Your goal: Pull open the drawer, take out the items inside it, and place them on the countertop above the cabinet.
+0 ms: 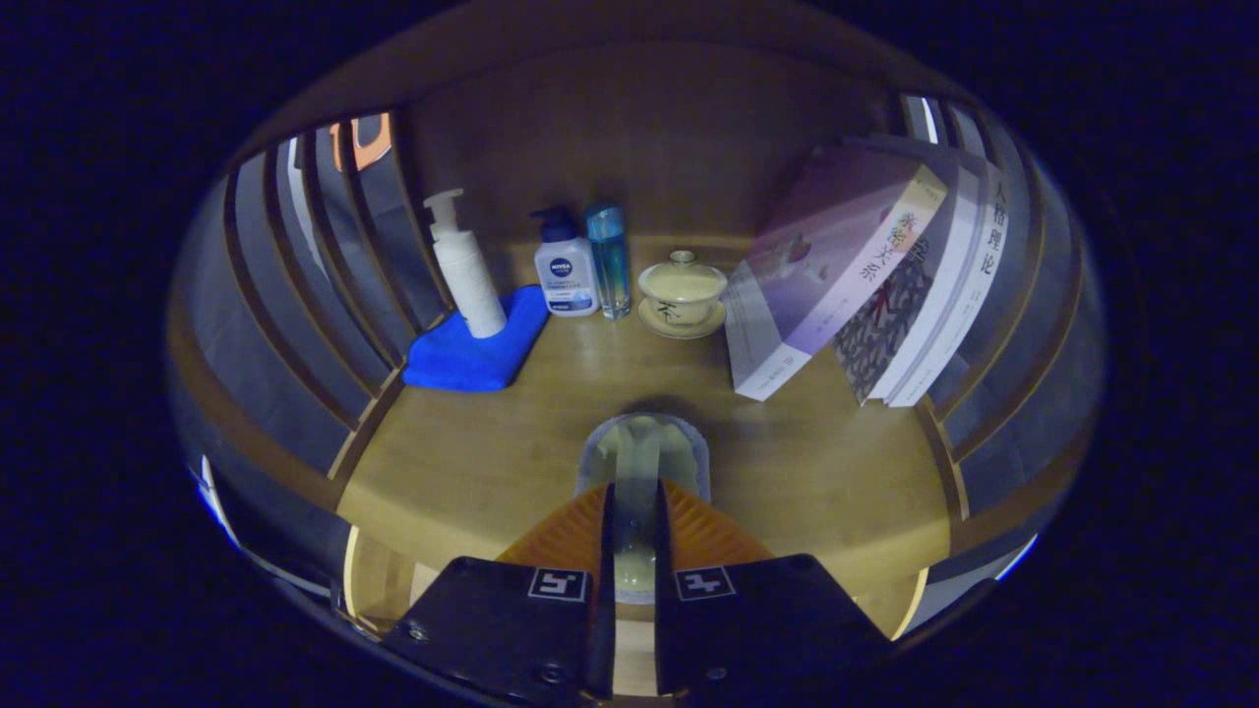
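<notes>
The gripper (634,511) is nearly closed, both fingers pressing a clear bottle (642,457) that stands between them over the countertop (472,462). So, by my judgement, one item is out of the drawer and being set down; release is still to come. At 11 o'clock beyond the fingers a pump bottle (464,265) stands on a blue cloth (477,354); at 12 a lotion bottle (564,267), a blue tube (610,258) and a lidded cup (682,292); at 1, leaning books (866,275). Whether more remains in the drawer I cannot tell.
</notes>
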### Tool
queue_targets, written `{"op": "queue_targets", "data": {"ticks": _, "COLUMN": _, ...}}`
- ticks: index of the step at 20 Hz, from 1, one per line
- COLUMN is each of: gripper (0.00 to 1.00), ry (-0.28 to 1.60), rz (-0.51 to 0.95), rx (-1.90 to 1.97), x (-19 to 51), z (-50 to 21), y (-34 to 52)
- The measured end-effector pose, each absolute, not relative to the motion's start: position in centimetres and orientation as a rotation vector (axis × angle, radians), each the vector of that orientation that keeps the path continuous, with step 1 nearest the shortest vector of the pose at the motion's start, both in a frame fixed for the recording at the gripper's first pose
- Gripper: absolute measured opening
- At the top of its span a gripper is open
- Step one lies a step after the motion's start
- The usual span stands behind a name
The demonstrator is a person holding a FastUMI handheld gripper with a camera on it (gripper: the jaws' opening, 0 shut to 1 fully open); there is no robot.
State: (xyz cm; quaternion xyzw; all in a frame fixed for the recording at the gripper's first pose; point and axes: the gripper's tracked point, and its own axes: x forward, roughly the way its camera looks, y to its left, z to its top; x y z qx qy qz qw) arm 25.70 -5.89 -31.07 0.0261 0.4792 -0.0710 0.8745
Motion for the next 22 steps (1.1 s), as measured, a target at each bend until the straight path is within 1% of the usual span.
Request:
{"op": "queue_targets", "data": {"ticks": 4, "gripper": 0.19, "ry": 1.000, "rz": -0.163, "rx": 0.080, "x": 26.4, "z": -32.5, "y": -5.6}}
{"op": "queue_targets", "data": {"ticks": 8, "gripper": 0.29, "ry": 0.970, "rz": -0.165, "rx": 0.023, "x": 26.9, "z": -32.6, "y": -5.9}}
{"op": "queue_targets", "data": {"ticks": 12, "gripper": 0.52, "ry": 0.890, "rz": -0.137, "rx": -0.037, "x": 26.5, "z": -30.8, "y": -5.0}}
{"op": "queue_targets", "data": {"ticks": 14, "gripper": 0.72, "ry": 0.885, "rz": -0.117, "rx": -0.043, "x": 25.1, "z": -30.6, "y": -4.3}}
{"op": "queue_targets", "data": {"ticks": 15, "gripper": 0.79, "ry": 0.879, "rz": -0.107, "rx": -0.040, "x": 24.6, "z": -30.2, "y": -3.8}}
{"op": "queue_targets", "data": {"ticks": 22, "gripper": 0.81, "ry": 0.743, "rz": -0.036, "rx": -0.034, "x": 19.1, "z": -26.1, "y": -1.9}}
